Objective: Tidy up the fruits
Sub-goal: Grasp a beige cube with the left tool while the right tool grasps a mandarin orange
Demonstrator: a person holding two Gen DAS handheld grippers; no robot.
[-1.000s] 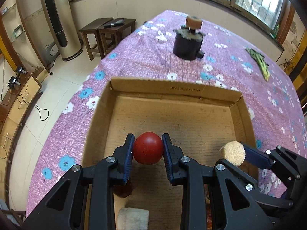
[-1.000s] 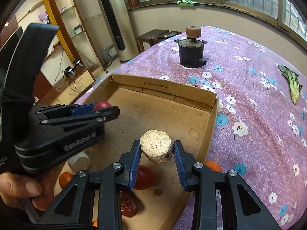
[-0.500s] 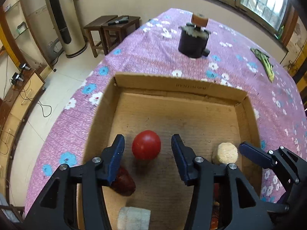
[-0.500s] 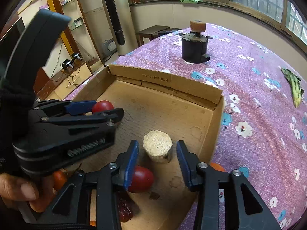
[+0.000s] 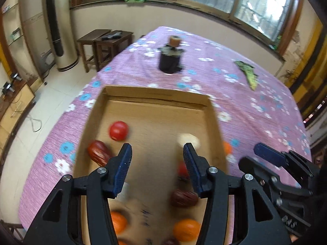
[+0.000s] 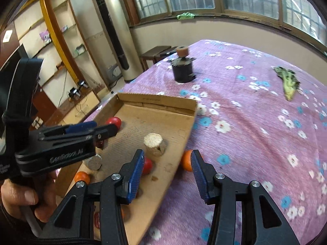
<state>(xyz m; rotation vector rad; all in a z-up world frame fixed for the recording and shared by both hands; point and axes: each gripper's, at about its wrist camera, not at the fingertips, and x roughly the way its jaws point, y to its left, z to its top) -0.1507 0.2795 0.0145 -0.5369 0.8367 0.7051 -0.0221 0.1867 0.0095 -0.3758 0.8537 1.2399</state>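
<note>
- Red round fruit (image 5: 119, 130): rests free on the floor of the cardboard box (image 5: 155, 94), near its left wall and toward the far end; round, so no long axis can be told.
- Dark red oblong fruit (image 5: 99, 152): lies just beside the left wall, nearer than the round one; its long axis runs diagonally, the far end pointing up-left in the left wrist view.
- Left gripper (image 5: 157, 164): spread wide and holding nothing, raised above the middle of the box floor.
- Pale cut cylinder (image 6: 153, 144): stands upright on a flat end near the right wall of the box, axis vertical, cut face up; blurred in the left wrist view.
- Right gripper (image 6: 167, 174): spread and empty; its left finger hangs over the box interior, its right finger over the cloth outside the wall.
- Orange fruit (image 6: 187, 163): sits on the purple flowered cloth (image 6: 255, 122) just outside the right wall of the box, partly hidden by the right finger.
- Step in hand (judged): both tools appear free to fetch another piece, and the orange fruit outside the box looks the likely candidate. To do it well, centre the spread fingers on either side of the fruit, clear of the cardboard wall, and close at its widest girth.
- Black pot (image 6: 183, 70) and green leafy vegetable (image 6: 289, 84): well apart on the far cloth.
</note>
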